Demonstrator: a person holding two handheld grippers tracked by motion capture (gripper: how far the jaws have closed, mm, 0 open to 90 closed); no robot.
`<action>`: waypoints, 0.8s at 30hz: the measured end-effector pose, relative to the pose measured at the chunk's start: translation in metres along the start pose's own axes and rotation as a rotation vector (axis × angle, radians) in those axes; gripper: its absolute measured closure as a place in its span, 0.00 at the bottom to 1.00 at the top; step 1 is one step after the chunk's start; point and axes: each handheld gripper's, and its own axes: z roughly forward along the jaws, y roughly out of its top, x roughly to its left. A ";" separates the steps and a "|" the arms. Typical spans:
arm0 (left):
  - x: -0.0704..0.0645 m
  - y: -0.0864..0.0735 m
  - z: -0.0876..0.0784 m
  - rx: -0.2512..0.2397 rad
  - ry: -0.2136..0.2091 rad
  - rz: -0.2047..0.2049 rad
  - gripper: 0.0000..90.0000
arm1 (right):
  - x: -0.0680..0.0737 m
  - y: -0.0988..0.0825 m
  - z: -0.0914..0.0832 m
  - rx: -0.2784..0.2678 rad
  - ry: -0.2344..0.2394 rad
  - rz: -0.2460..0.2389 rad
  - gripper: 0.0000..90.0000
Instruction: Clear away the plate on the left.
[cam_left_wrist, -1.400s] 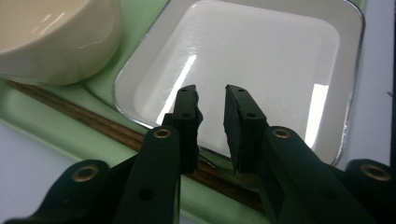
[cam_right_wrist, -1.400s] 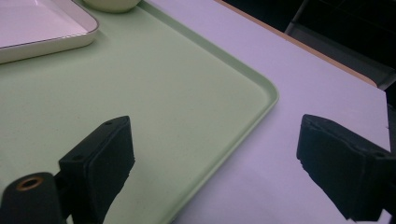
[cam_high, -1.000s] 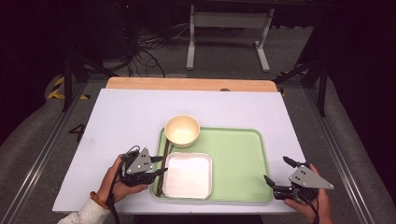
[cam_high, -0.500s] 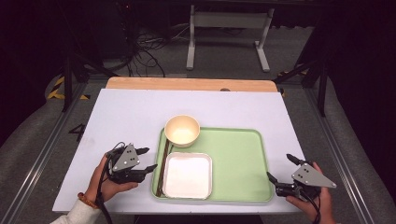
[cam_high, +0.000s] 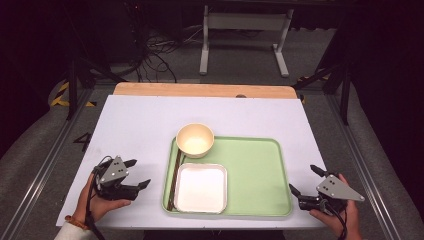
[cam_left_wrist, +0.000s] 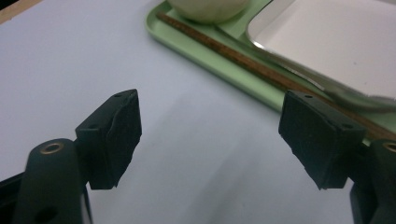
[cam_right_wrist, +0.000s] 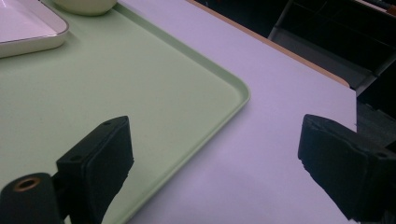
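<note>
A green tray (cam_high: 260, 165) lies on the white table. On it stand a cream bowl (cam_high: 195, 140) and a white square plate (cam_high: 201, 187). Brown chopsticks (cam_high: 174, 175) lie along the tray's left edge, also seen in the left gripper view as chopsticks (cam_left_wrist: 243, 65) beside the plate (cam_left_wrist: 327, 42). My left gripper (cam_high: 141, 173) rests on the table left of the tray, apart from it. Its jaws have just been opening, with nothing between them (cam_left_wrist: 210, 135). My right gripper (cam_high: 302, 178) stands open by the tray's near right corner, empty (cam_right_wrist: 215, 158).
The table's wooden far edge (cam_high: 200, 90) runs along the back, with a dark floor, cables and a metal stand (cam_high: 245, 30) beyond. Bare white table surface (cam_high: 135, 125) stretches left of and behind the tray.
My left gripper has drawn back to the left from the tray's edge and its jaws have spread wider. The chopsticks stay in the tray. The right gripper has barely moved.
</note>
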 end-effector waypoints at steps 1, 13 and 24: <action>0.003 -0.005 -0.002 -0.004 -0.004 -0.022 0.22 | 0.000 -0.001 0.000 0.002 -0.001 -0.004 0.11; 0.014 -0.046 -0.022 -0.084 0.038 -0.164 0.12 | -0.010 -0.012 0.005 0.014 0.001 0.045 0.11; 0.015 -0.055 -0.025 -0.116 0.044 -0.205 0.05 | -0.011 -0.014 0.002 0.001 0.000 0.068 0.11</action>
